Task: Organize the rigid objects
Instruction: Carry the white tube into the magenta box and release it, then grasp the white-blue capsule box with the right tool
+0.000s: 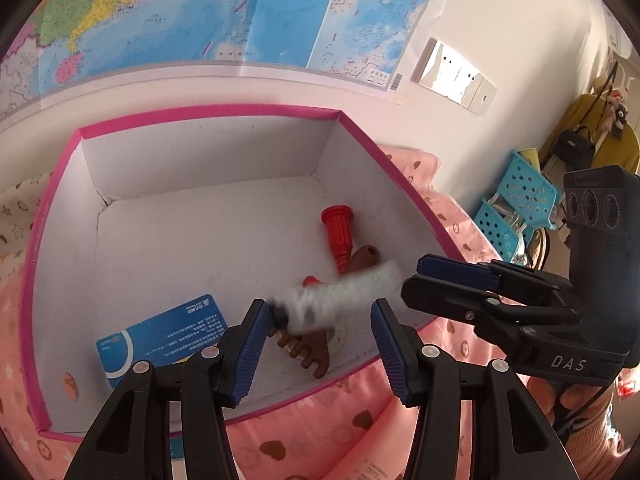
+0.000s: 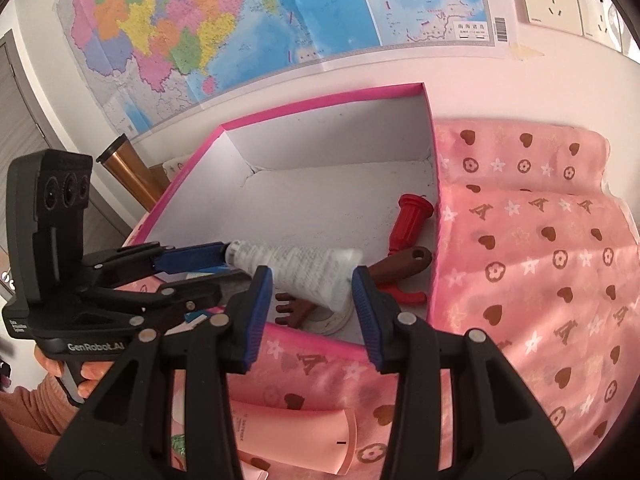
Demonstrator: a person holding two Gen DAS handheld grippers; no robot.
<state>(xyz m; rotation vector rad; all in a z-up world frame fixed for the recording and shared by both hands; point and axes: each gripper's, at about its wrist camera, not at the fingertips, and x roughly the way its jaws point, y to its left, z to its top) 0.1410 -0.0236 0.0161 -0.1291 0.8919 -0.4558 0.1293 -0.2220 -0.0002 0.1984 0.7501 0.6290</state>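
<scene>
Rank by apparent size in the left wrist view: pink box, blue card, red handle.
1. Pink box, by far the largest.
2. Blue card.
3. Red handle, smallest, though it lies farther from the camera than the card.

Each gripper is a black plastic clamp-style unit. The left gripper and the right gripper each carry two fingers with ribbed blue pads on the inner faces. Round silver rivets mark the pivot points on every finger arm. Triangular cut-outs lighten the arm bodies. The upright housing above each handle holds three round lenses in a row. White lettering reads "DAS" on one side of the base and "GenRobot.AI" on the other. The person wears a ribbed salmon-pink sleeve.
</scene>
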